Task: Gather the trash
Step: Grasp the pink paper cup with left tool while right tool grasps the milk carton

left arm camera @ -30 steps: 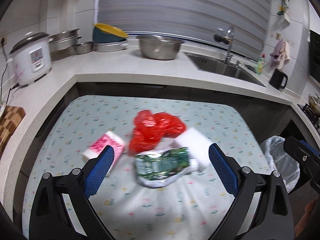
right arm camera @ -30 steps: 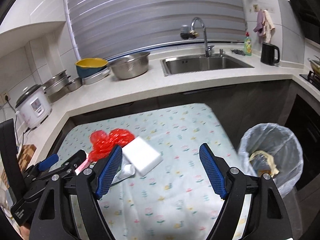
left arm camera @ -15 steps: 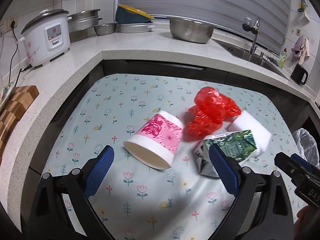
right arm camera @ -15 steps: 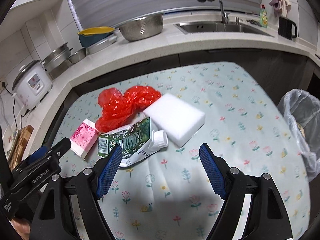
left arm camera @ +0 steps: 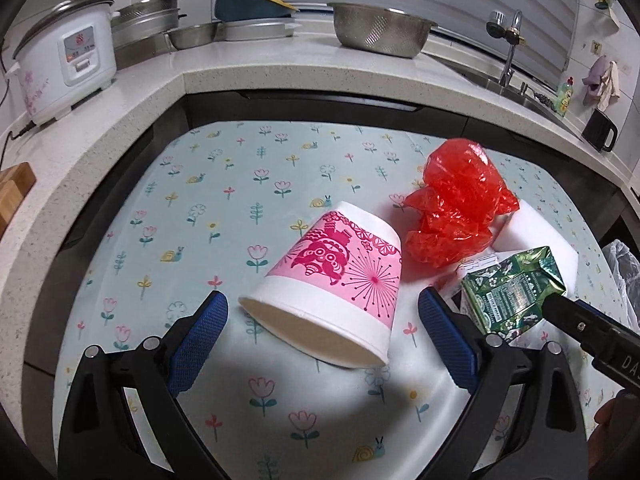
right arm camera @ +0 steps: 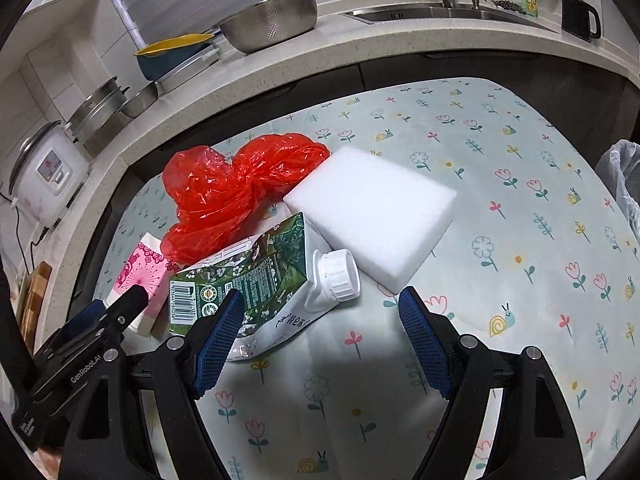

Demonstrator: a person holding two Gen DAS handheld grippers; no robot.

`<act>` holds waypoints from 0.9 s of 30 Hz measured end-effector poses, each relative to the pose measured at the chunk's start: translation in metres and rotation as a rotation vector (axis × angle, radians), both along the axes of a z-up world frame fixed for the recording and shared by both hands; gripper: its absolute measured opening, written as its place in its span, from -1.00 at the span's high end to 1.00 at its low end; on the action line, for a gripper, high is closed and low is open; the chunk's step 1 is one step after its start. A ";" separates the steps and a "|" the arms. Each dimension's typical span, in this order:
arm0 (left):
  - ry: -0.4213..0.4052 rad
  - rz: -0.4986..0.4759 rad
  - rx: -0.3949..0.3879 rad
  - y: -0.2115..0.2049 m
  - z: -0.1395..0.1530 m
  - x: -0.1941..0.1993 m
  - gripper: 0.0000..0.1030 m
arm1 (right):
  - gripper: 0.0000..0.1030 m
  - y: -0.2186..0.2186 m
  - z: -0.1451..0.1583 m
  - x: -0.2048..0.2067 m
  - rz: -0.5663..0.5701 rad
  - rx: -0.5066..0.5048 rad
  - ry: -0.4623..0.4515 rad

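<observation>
A pink and white paper cup (left arm camera: pixel 336 276) lies on its side on the flowered tablecloth, its mouth towards my left gripper (left arm camera: pixel 320 336), which is open and close around its rim. A crumpled red plastic bag (left arm camera: pixel 456 208) lies behind it. A flattened green carton (right arm camera: pixel 248 280) with a white cap lies just in front of my right gripper (right arm camera: pixel 320 332), which is open. A white foam block (right arm camera: pixel 372 208) lies beside the carton. The cup (right arm camera: pixel 144 272) shows partly in the right wrist view, behind the left gripper's body.
A bin with a clear liner (right arm camera: pixel 624 184) stands past the table's right edge. The stone counter (left arm camera: pixel 280 60) wraps around the far side with a rice cooker (left arm camera: pixel 68 56), metal bowls (left arm camera: pixel 380 28) and a sink (right arm camera: pixel 440 12).
Both grippers have moved down and closer to the trash. The left gripper has come up to the cup's mouth; the right one has come up to the carton.
</observation>
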State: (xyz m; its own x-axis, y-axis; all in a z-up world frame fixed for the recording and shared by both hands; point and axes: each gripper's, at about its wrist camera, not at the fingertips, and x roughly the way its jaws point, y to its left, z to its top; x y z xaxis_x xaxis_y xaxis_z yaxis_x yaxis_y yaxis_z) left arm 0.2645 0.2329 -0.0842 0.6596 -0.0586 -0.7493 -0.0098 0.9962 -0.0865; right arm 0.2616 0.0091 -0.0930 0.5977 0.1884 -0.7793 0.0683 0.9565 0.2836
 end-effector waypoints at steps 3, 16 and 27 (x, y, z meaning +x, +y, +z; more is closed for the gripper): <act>0.017 -0.011 -0.003 0.000 -0.008 0.006 -0.78 | -0.48 0.002 -0.003 0.006 0.000 0.003 0.004; 0.025 0.001 -0.013 -0.004 -0.013 0.009 -0.49 | 0.00 0.006 -0.011 0.010 0.023 0.054 0.002; -0.027 -0.013 -0.050 -0.022 0.013 -0.027 -0.47 | 0.14 -0.012 0.016 -0.019 0.023 0.041 -0.062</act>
